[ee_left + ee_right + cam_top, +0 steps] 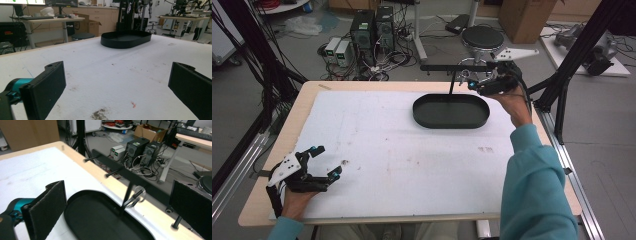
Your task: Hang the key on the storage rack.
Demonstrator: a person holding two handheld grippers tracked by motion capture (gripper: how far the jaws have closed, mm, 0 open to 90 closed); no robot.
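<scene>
Grey floor beyond the table — computer towers (371,30) at eleven o'clock, round stool (482,37) at one, cardboard box (527,17) further right.

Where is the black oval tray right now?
In the high view the black oval tray sits at the far right part of the white mat, just in front of the peg rack, with the open right gripper above its far edge.

A black peg rack (117,168) stands on a thin post at the table's far edge, a clear ring (138,192) hanging on one peg, right above the empty black oval tray (451,111).
</scene>
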